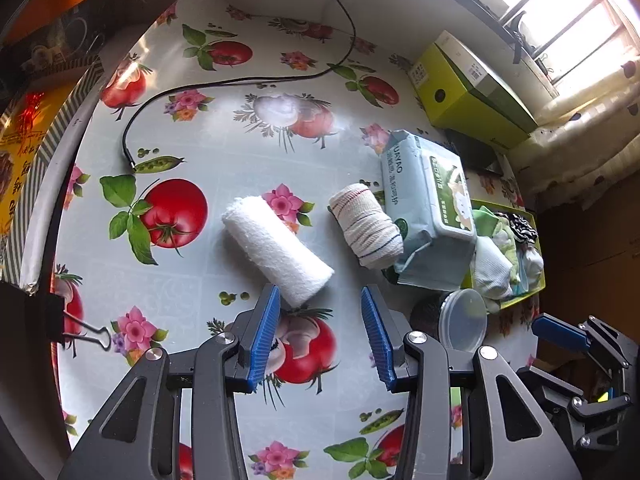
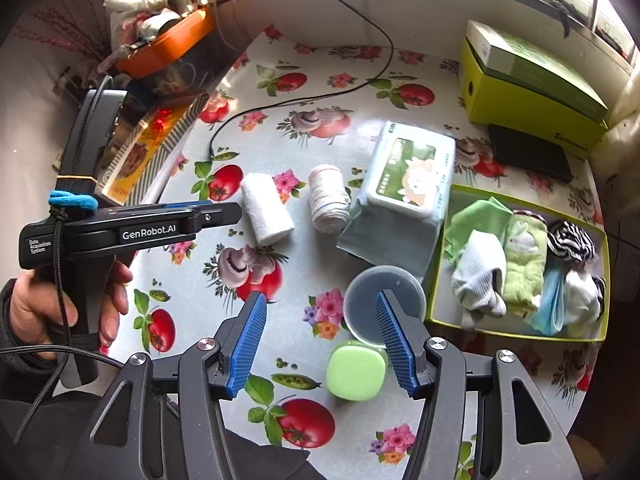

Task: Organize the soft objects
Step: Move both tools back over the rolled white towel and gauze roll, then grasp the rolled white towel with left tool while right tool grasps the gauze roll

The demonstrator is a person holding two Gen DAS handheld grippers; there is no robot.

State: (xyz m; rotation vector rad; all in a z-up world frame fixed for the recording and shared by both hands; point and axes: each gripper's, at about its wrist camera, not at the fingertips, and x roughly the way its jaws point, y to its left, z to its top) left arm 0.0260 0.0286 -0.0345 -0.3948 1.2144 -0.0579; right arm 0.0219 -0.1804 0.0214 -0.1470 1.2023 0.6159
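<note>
White rolled towel [image 1: 277,251] just ahead of left hand-held gripper [image 1: 320,312], jaws wide; right hand-held gripper [image 2: 320,318] wide, empty.

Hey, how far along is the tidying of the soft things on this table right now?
Partly done: the green tray already holds socks and cloths. Nothing is in hand; the left gripper and right gripper are both open and empty. Left: the white rolled towel and the striped rolled cloth lie on the table, outside the tray.
</note>
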